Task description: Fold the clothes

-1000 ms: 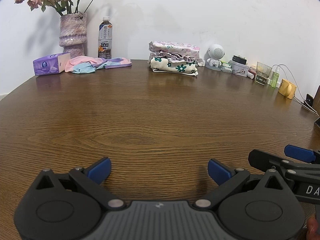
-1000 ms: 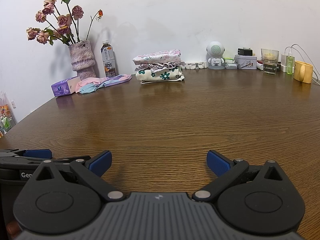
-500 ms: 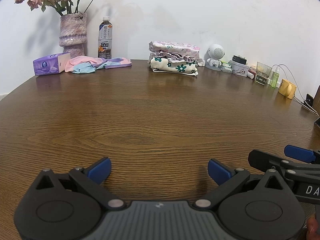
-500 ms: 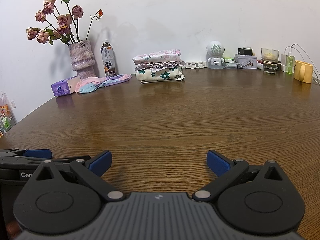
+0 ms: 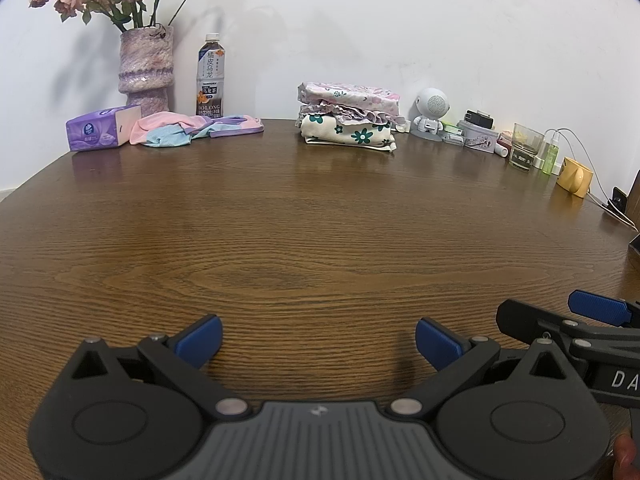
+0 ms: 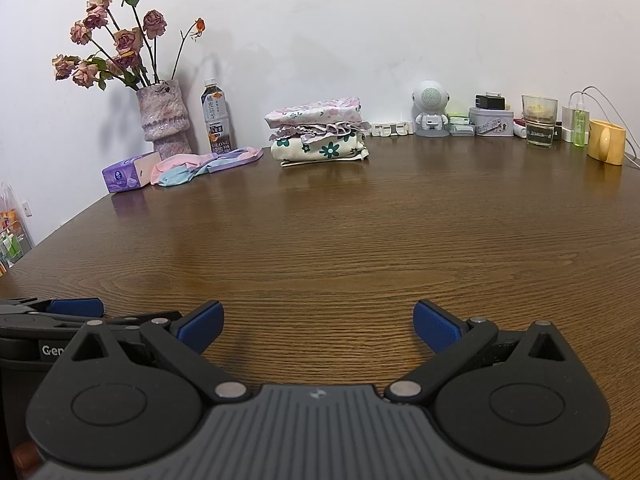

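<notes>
counter: dark brown wood counter (image 5: 320,216) with strong grain, its wide middle bare, things lined up along the far edge.
room: plain white wall (image 5: 360,32) right behind the counter.
left tongs (image 5: 318,334): released, blue pads spread wide, low over the near edge, nothing between them.
right tongs (image 6: 318,322): released the same way, spread wide and holding nothing, just beside the left tongs.
folded clothes: one stack (image 5: 348,118) of three folded pieces at the far edge near the wall, floral cream at the bottom, ruffled lilac in the middle, pink print on top.
unfolded cloth: one loose pink, blue and purple garment (image 5: 192,130) lying crumpled at the far left, well apart from both tongs.
tissue pack: one purple pack (image 5: 102,128) touching the loose garment's left end.
vase: one mottled lilac vase (image 5: 146,66) with dried roses, behind the garment.
bottle: one tea bottle (image 5: 210,76) beside the vase.
far right: one white round-headed figure (image 5: 430,114), one tin (image 6: 491,121), one glass (image 5: 525,151), one yellow cup (image 5: 575,176), cables by the wall.
</notes>
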Demonstrator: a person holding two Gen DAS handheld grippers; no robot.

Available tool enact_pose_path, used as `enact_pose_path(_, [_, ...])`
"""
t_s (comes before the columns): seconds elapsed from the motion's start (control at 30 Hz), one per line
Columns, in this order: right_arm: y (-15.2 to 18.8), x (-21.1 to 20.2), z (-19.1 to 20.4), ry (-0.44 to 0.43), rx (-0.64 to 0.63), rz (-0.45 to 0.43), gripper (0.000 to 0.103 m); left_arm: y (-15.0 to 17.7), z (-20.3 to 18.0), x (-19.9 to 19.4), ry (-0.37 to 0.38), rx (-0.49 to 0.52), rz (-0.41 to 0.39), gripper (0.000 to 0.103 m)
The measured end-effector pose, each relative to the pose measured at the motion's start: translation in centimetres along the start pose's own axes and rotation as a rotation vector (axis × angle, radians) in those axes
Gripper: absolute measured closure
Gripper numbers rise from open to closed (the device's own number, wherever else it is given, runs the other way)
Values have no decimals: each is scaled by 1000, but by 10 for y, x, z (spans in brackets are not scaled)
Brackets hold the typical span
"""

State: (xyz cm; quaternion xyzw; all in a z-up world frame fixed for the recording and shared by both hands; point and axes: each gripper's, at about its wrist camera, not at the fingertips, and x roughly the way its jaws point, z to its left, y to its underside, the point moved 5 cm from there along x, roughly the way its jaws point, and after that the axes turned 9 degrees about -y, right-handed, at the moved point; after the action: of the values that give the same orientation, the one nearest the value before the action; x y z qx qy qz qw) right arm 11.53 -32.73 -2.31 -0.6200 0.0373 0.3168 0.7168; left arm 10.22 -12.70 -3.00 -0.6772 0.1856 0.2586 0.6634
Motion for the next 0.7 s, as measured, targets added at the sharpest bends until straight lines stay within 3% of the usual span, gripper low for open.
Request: enact_pose_path(0.7, [0,1,0,-9,5,-2,0,0,-2,1,-11,10,3,0])
